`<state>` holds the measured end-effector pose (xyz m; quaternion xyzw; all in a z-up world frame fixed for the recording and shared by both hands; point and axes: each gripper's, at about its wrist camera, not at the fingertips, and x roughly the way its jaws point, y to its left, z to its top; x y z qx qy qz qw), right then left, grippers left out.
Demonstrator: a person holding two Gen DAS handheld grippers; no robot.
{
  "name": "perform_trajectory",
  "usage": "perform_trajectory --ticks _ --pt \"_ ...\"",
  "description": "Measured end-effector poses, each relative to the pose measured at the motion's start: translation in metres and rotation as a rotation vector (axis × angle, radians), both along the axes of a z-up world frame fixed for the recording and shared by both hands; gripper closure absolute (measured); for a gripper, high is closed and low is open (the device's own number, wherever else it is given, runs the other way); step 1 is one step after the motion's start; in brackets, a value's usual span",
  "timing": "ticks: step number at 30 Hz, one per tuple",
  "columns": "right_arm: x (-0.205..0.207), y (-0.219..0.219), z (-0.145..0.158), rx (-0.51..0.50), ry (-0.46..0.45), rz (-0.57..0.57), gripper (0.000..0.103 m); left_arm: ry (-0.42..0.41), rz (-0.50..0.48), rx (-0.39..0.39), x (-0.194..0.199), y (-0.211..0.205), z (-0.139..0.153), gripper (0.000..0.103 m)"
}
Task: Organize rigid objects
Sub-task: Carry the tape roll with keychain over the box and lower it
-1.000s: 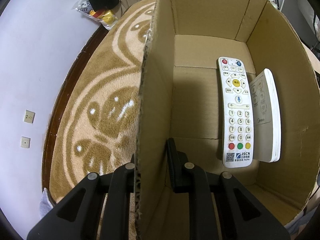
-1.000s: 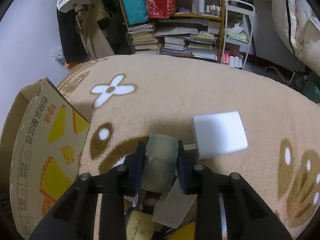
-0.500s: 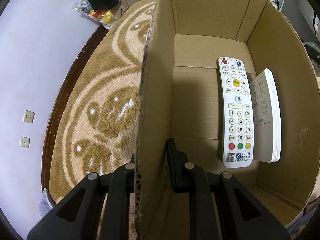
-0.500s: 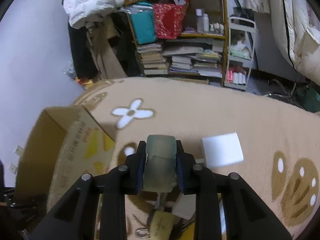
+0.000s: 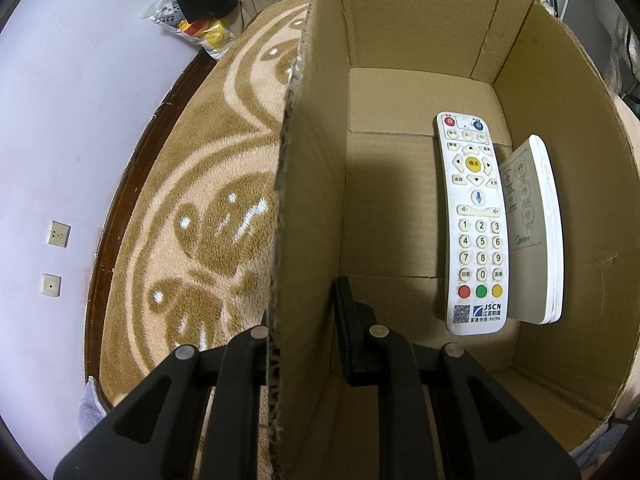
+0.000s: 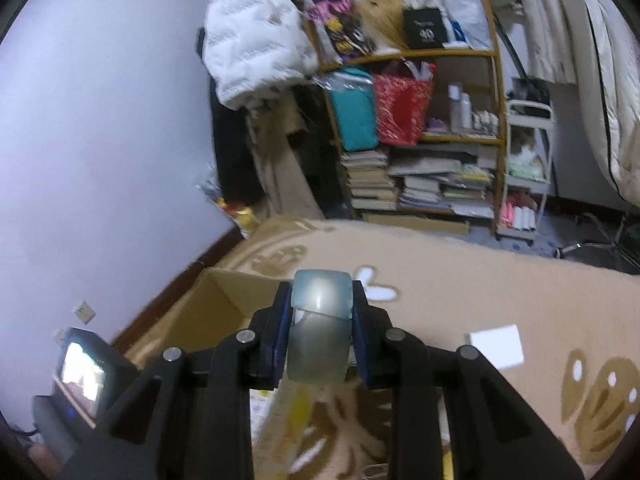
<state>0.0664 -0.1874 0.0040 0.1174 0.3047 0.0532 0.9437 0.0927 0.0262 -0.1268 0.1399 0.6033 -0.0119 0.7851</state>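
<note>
**Grey case held above the box**

The right gripper (image 6: 320, 332) clamps a translucent grey case (image 6: 319, 336), its long axis running along the fingers, far end toward the shelves. The left gripper (image 5: 308, 320) pinches the cardboard box (image 5: 560, 160) wall. Two remotes (image 5: 476, 224) lie lengthwise inside.

Lit evenly from overhead, dimming toward the black fisheye corners. Casting a soft shadow inside the cardboard box (image 5: 400, 208), left of the sharp white remote (image 5: 474, 224). Blurring the bookshelf (image 6: 420, 168) and carpet (image 6: 500, 280) in the right wrist view.
</note>
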Motion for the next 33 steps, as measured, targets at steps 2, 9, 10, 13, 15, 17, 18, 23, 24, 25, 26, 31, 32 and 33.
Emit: perform_trajectory --ticks 2,9,10,13,15,17,18,23,24,25,26,31,32,33 --pt "-0.004 0.007 0.004 0.007 -0.02 0.013 0.074 -0.001 -0.002 0.004 0.0 -0.001 0.0 0.087" --pt "-0.011 0.035 0.01 0.003 -0.043 0.087 0.074 0.001 0.0 0.001 0.0 -0.001 0.001 0.087" --pt "-0.012 0.041 0.011 0.001 -0.045 0.101 0.074 0.001 0.0 0.001 0.0 -0.001 0.0 0.087" --pt "-0.014 0.051 0.008 -0.011 -0.042 0.131 0.074 0.001 0.0 0.001 0.001 -0.001 0.0 0.087" --pt "-0.012 0.058 0.002 -0.019 -0.026 0.145 0.074 0.002 0.0 0.001 0.0 -0.001 0.001 0.087" --pt "-0.01 0.062 -0.006 -0.026 -0.005 0.151 0.074 0.002 0.0 0.001 0.0 -0.001 0.001 0.087" --pt "-0.008 0.064 -0.01 -0.027 0.008 0.153 0.074 0.002 -0.001 0.002 0.0 -0.001 0.001 0.087" --pt "-0.002 0.069 -0.03 -0.046 0.054 0.158 0.074 0.001 -0.001 0.004 0.0 -0.002 0.001 0.087" --pt "-0.001 0.069 -0.033 -0.048 0.064 0.159 0.074 0.001 -0.001 0.005 0.0 -0.001 0.0 0.087" --pt "0.0 0.068 -0.036 -0.049 0.074 0.159 0.074 0.001 -0.002 0.005 0.0 -0.001 0.0 0.087" --pt "0.001 0.068 -0.04 -0.05 0.084 0.157 0.074 0.001 -0.001 0.005 0.0 -0.002 0.0 0.087" --pt "0.006 0.062 -0.051 -0.049 0.126 0.141 0.074 0.003 -0.002 0.002 -0.001 -0.002 -0.001 0.087" --pt "0.007 0.062 -0.052 -0.05 0.13 0.139 0.074 0.003 -0.002 0.003 -0.001 -0.002 -0.001 0.087" --pt "0.007 0.062 -0.053 -0.053 0.135 0.138 0.074 0.002 -0.002 0.004 -0.001 -0.002 -0.001 0.087"
